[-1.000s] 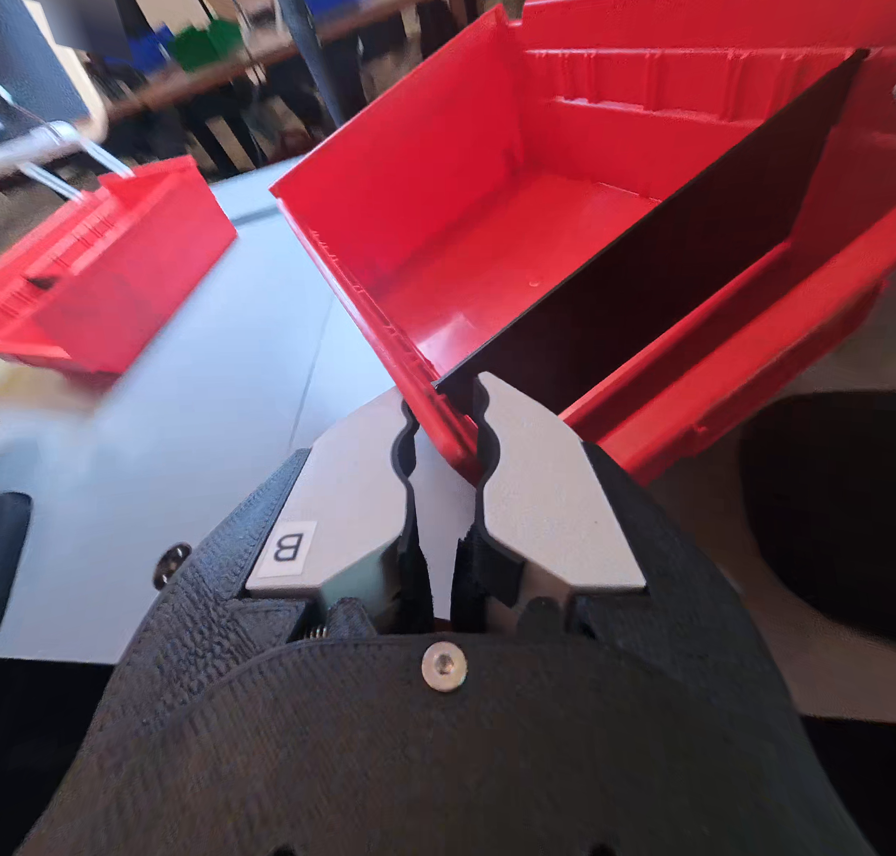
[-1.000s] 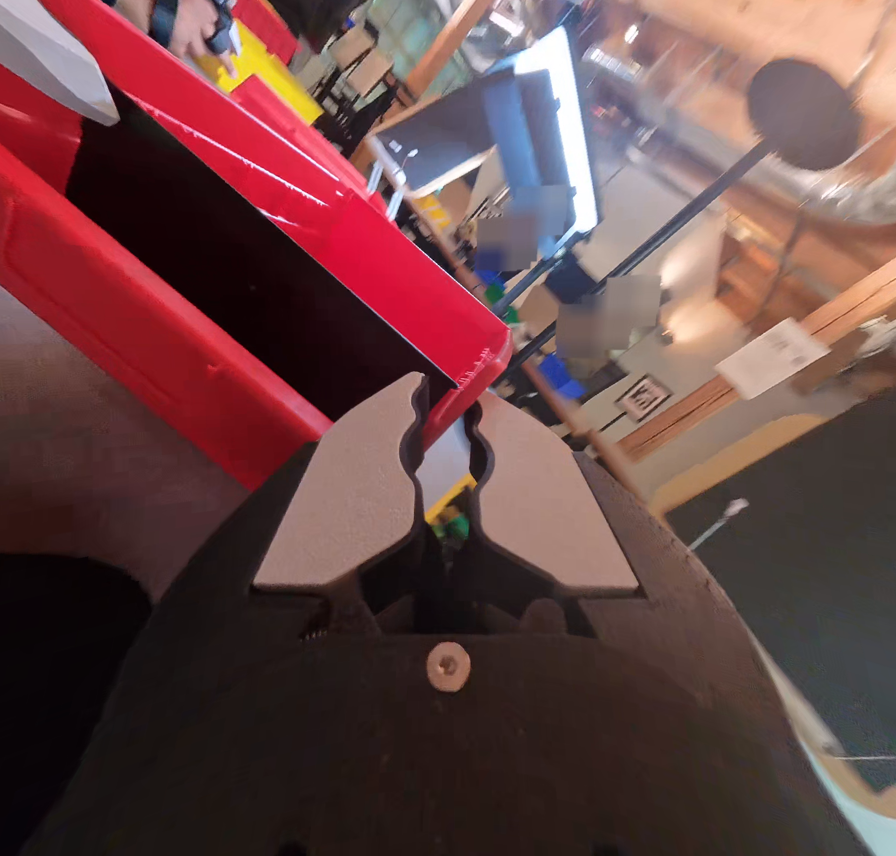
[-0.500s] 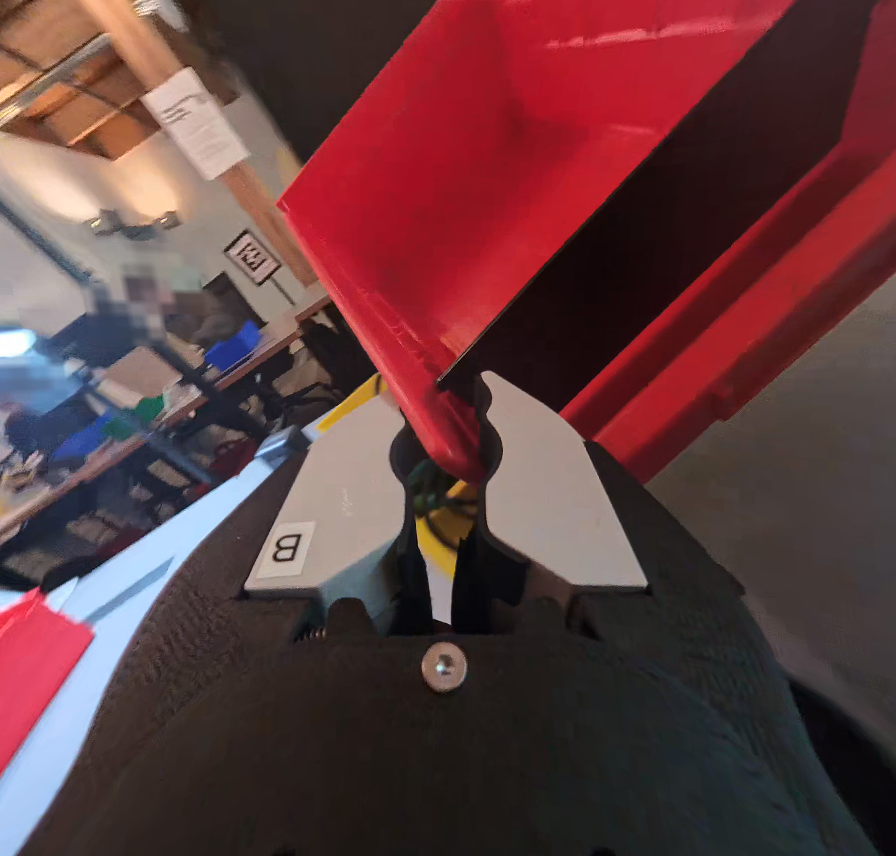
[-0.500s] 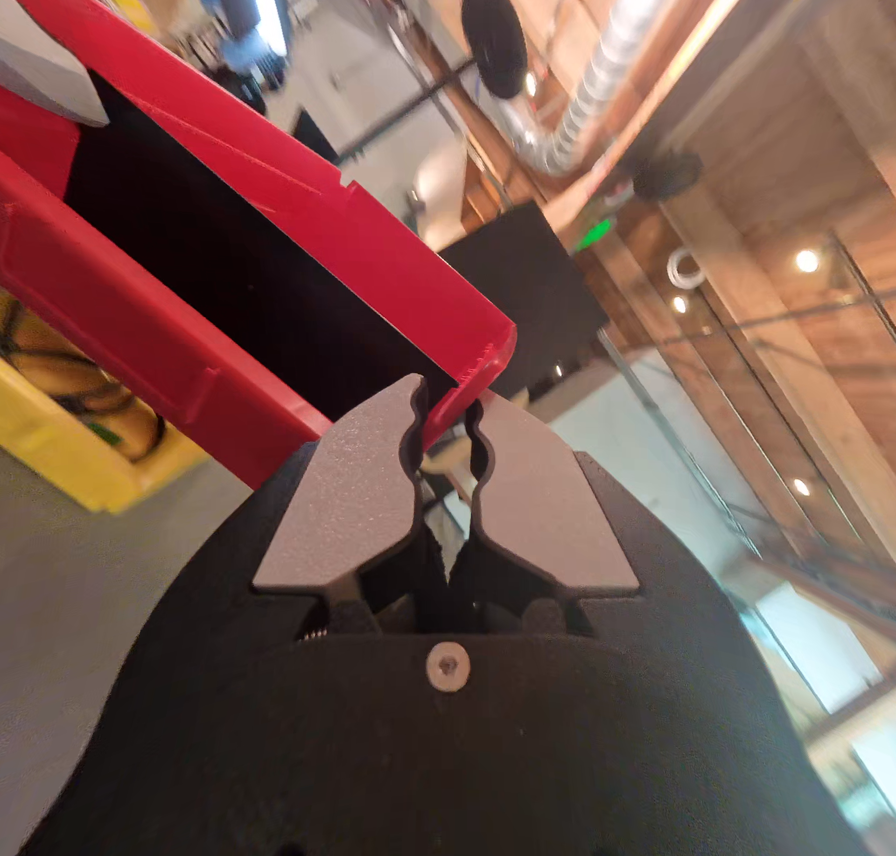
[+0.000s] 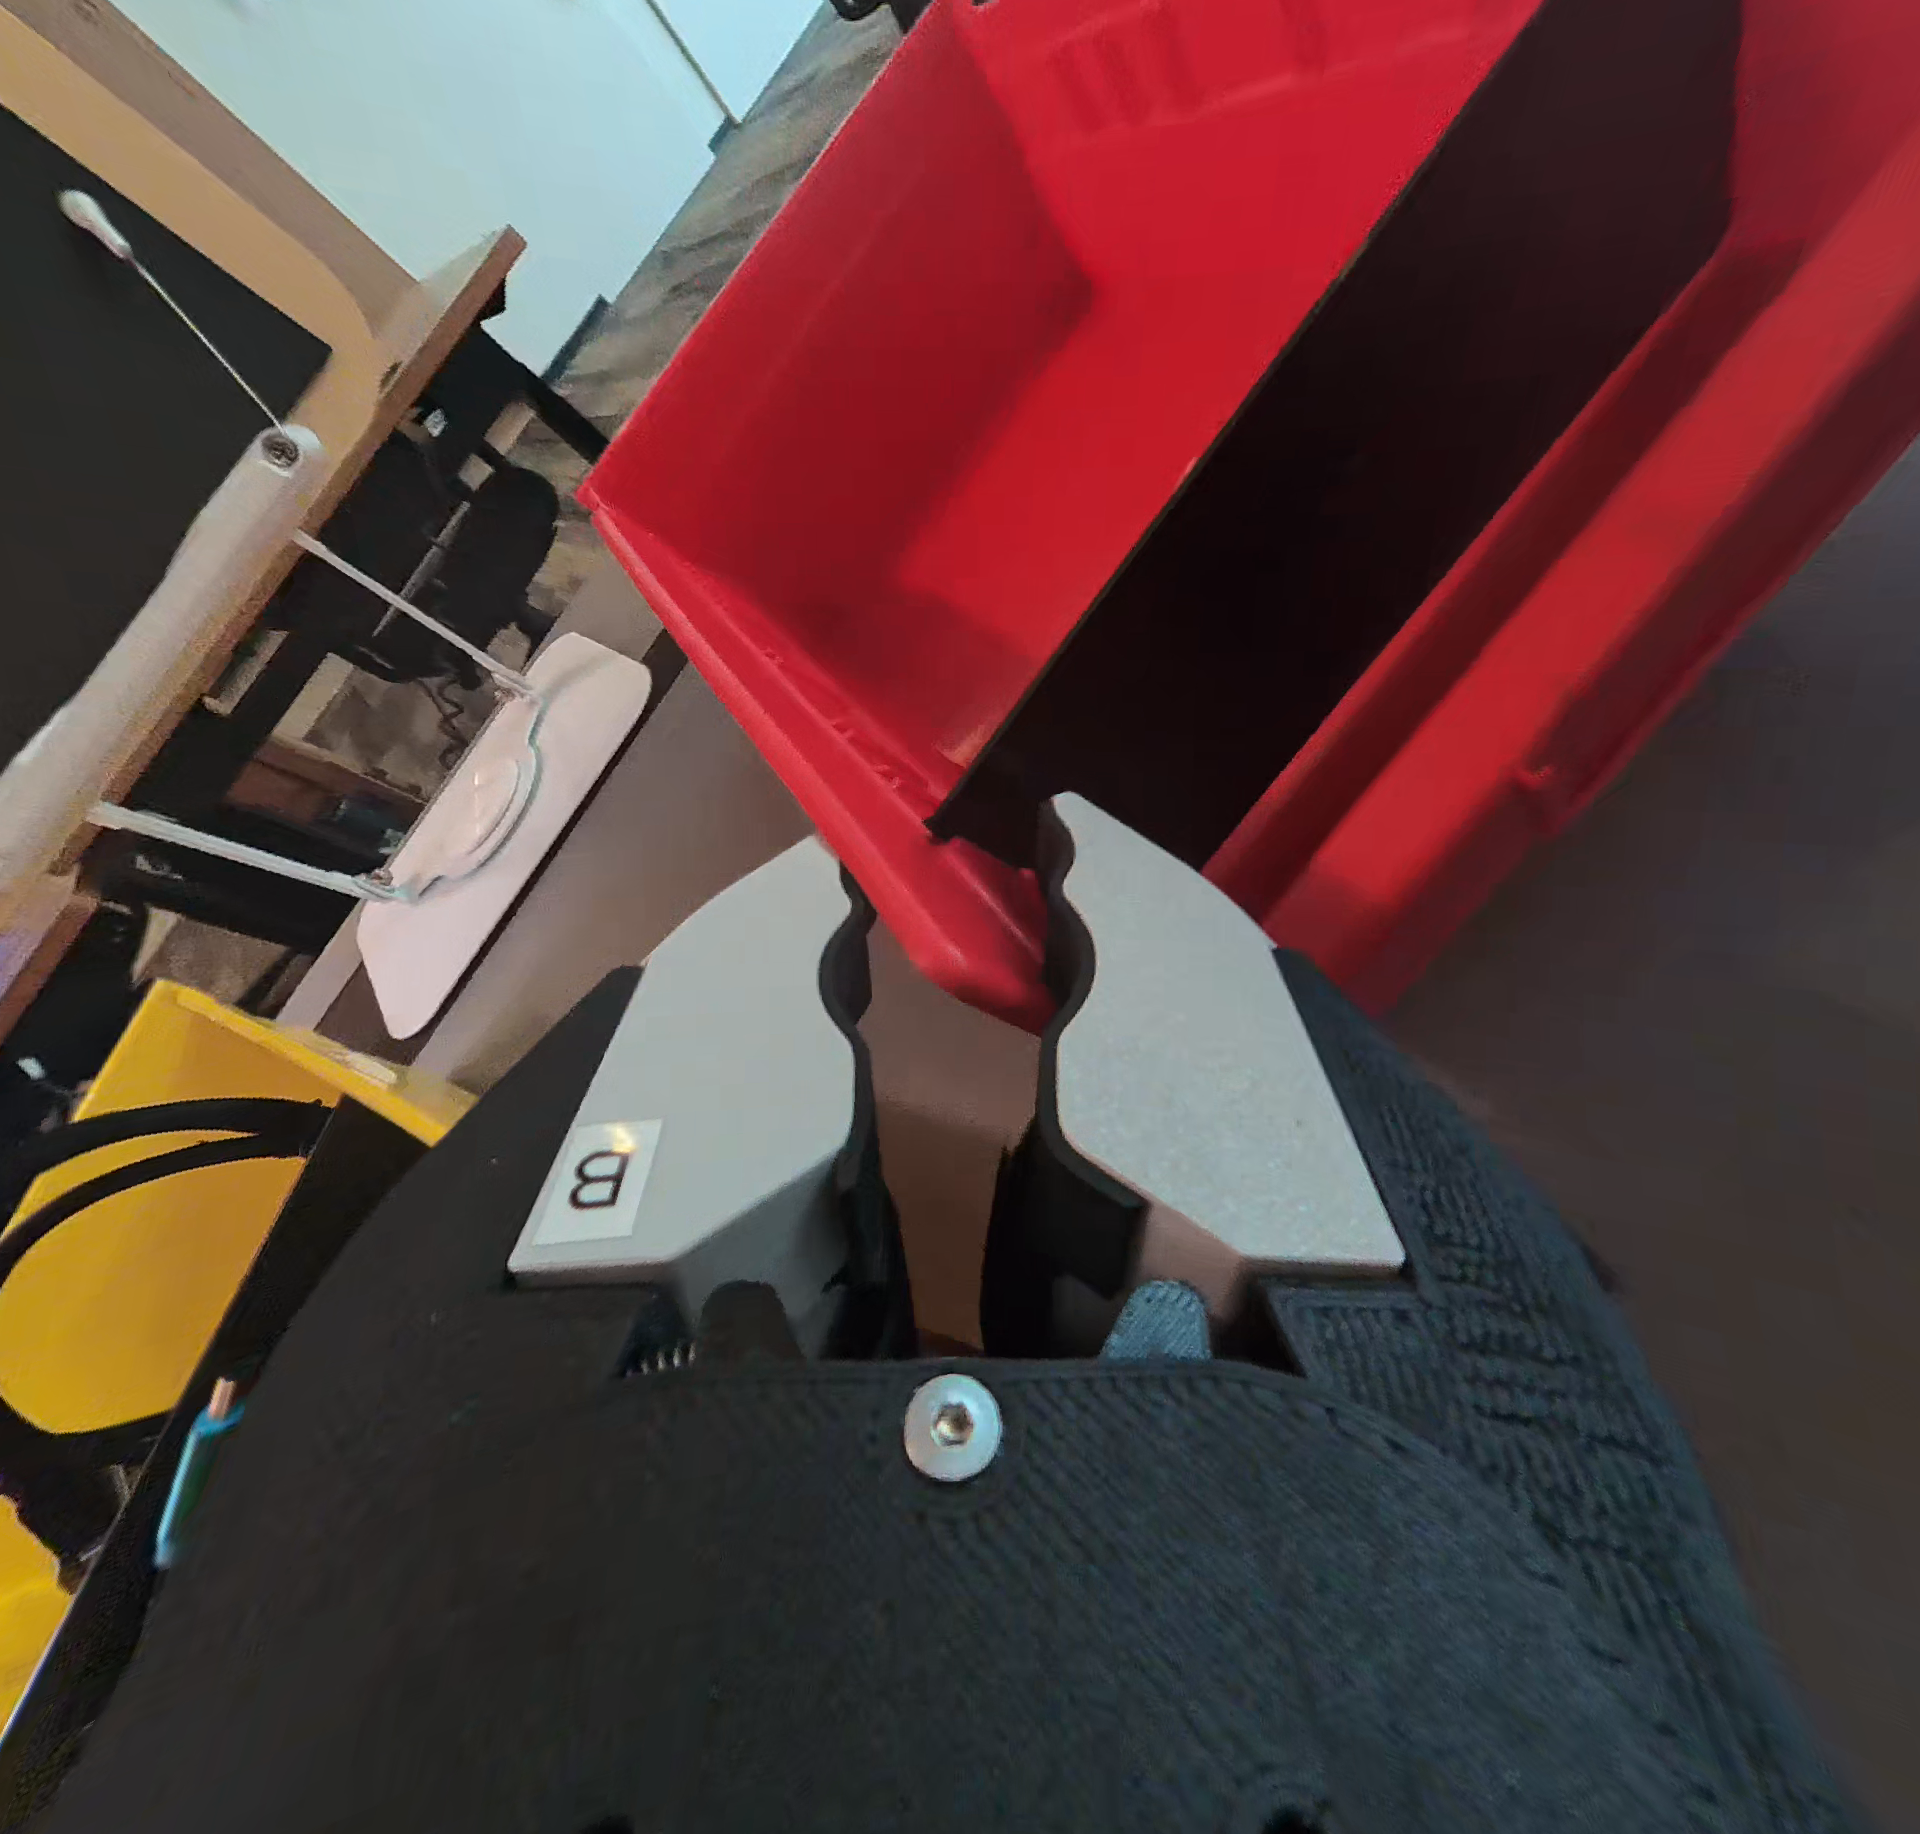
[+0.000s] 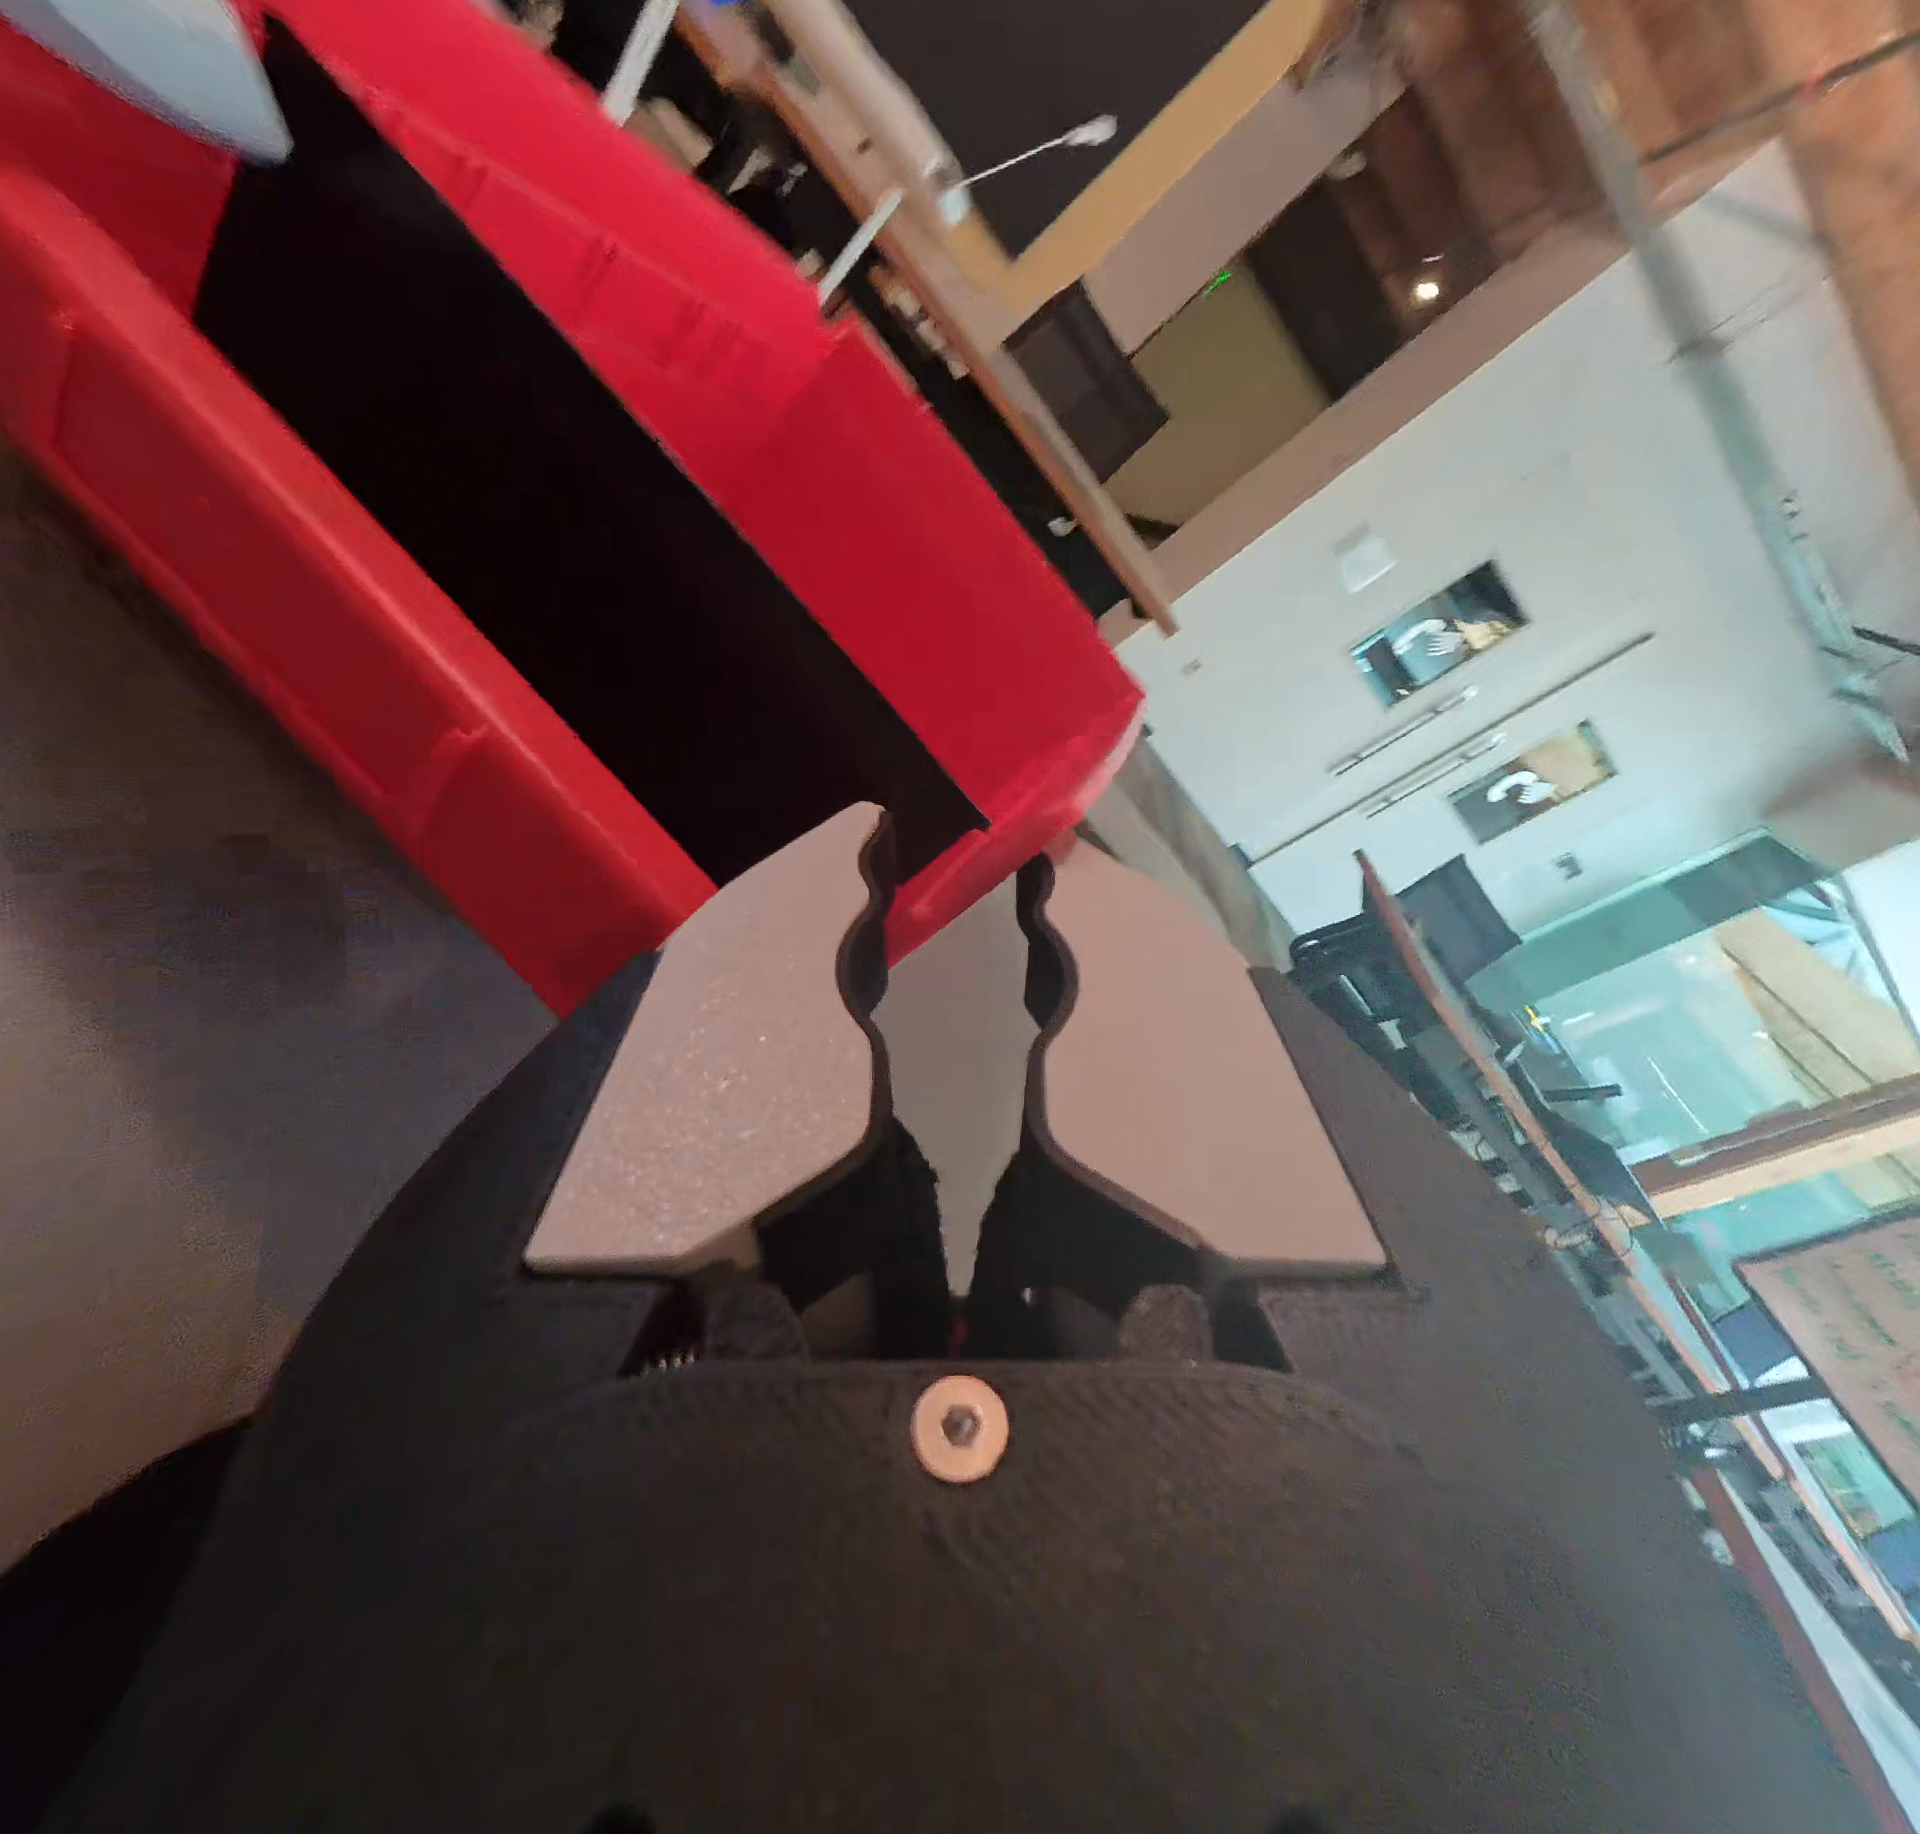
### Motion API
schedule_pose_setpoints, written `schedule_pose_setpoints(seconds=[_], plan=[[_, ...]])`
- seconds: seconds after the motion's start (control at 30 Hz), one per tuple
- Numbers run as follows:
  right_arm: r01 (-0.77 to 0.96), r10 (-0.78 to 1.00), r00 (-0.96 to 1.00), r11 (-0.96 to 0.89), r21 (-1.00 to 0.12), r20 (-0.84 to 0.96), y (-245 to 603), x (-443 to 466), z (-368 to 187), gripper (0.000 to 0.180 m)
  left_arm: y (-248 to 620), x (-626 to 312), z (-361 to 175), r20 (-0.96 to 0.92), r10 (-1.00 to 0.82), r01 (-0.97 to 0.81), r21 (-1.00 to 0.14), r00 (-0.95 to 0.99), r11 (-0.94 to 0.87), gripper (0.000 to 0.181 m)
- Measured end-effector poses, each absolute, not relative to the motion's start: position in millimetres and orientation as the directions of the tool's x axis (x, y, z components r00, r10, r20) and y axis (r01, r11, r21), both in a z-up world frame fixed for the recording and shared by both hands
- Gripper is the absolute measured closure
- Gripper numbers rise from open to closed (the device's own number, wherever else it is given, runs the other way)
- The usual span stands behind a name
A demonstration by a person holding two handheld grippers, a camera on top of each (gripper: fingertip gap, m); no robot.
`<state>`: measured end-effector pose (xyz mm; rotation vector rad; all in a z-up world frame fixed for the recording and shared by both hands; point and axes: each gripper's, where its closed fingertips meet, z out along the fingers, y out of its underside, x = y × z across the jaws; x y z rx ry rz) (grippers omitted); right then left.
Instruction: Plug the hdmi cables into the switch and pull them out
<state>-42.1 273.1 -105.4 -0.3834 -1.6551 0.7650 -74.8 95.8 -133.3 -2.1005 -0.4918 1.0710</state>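
Left gripper clamped on a corner rim of the red bin, tilted steeply, with a black divider running down its inside. Right gripper slightly parted with the opposite corner of the red bin between its fingers, touching the left finger while a gap shows before the other; firm grip or not, cannot tell. Down at the lower left of the left wrist view, a yellow bin holding black cables; no switch in view.
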Motion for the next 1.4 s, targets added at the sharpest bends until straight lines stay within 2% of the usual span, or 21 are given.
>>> schedule_pose_setpoints(seconds=[0.07, 0.1, 0.13, 0.17, 0.27, 0.33, 0.43, 0.53, 0.63, 0.67, 0.73, 0.77, 0.8, 0.93, 1.1, 1.4], plan=[[-0.097, 0.575, -0.327, 0.769, -0.632, 0.75, 271.0, -46.9, -127.1, 0.149, 90.5, -76.3, -145.3, -0.547, 0.591, 0.045, -0.711, 0.593, -0.702, 0.147], [-0.046, 0.566, -0.388, 0.777, -0.628, 0.728, 271.9, -49.1, -137.4, 0.145, 93.4, -70.6, -146.7, -0.538, 0.561, 0.02, -0.71, 0.629, -0.704, 0.132], [-0.029, 0.57, -0.425, 0.768, -0.64, 0.703, 273.0, -50.1, -139.8, 0.145, 93.1, -63.4, -146.2, -0.539, 0.54, 0.003, -0.706, 0.646, -0.708, 0.125], [-0.043, 0.575, -0.446, 0.752, -0.658, 0.686, 273.8, -49.1, -136.7, 0.146, 90.1, -56.4, -143.7, -0.555, 0.523, -0.018, -0.697, 0.647, -0.717, 0.118], [-0.104, 0.601, -0.49, 0.679, -0.727, 0.631, 272.7, -38.7, -117.8, 0.129, 70.3, -29.1, -135.3, -0.603, 0.474, -0.079, -0.667, 0.641, -0.741, 0.103], [-0.173, 0.587, -0.496, 0.655, -0.735, 0.64, 265.4, -27.8, -100.5, 0.125, 45.2, -16.2, -133.9, -0.619, 0.485, -0.079, -0.662, 0.617, -0.745, 0.102], [-0.266, 0.478, -0.555, 0.675, -0.689, 0.681, 233.3, -7.1, -94.8, 0.125, -7.7, -15.7, -136.7, -0.655, 0.529, 0.002, -0.627, 0.539, -0.779, 0.103], [-0.267, 0.285, -0.683, 0.76, -0.593, 0.673, 190.3, 9.3, -131.9, 0.114, -57.2, -24.3, -149.0, -0.749, 0.459, 0.077, -0.485, 0.477, -0.871, 0.103], [-0.29, 0.146, -0.662, 0.855, -0.431, 0.735, 168.6, 1.6, -163.0, 0.126, -95.6, -33.0, -164.9, -0.832, 0.332, 0.129, -0.308, 0.444, -0.943, 0.105], [-0.289, 0.11, -0.648, 0.88, -0.376, 0.754, 165.6, -3.6, -170.7, 0.13, -104.9, -36.3, -169.2, -0.846, 0.309, 0.145, -0.273, 0.435, -0.951, 0.109], [-0.274, 0.054, -0.623, 0.919, -0.282, 0.78, 164.1, -14.8, -181.0, 0.139, -123.3, -40.8, -180.7, -0.858, 0.251, 0.184, -0.187, 0.447, -0.965, 0.132], [-0.259, 0.037, -0.598, 0.937, -0.237, 0.8, 166.2, -21.4, -182.0, 0.143, -125.8, -39.1, -189.3, -0.835, 0.25, 0.187, -0.18, 0.49, -0.966, 0.143], [-0.247, 0.015, -0.585, 0.949, -0.195, 0.811, 168.8, -25.6, -183.0, 0.147, -127.6, -39.2, -191.1, -0.82, 0.283, 0.2, -0.209, 0.498, -0.957, 0.147], [-0.172, 0.016, -0.588, 0.974, -0.145, 0.808, 185.4, -34.8, -184.3, 0.147, -151.3, -38.8, -191.0, -0.78, 0.358, 0.25, -0.263, 0.513, -0.932, 0.148], [-0.078, 0.081, -0.559, 0.986, -0.149, 0.825, 224.8, -49.5, -183.7, 0.146, -201.8, -28.7, -190.8, -0.773, 0.423, 0.318, -0.298, 0.472, -0.9, 0.145], [0.071, 0.143, -0.523, 0.99, -0.124, 0.84, 298.4, -56.8, -183.1, 0.145, -289.3, 23.7, -190.2, -0.78, 0.442, 0.418, -0.256, 0.443, -0.872, 0.144]])
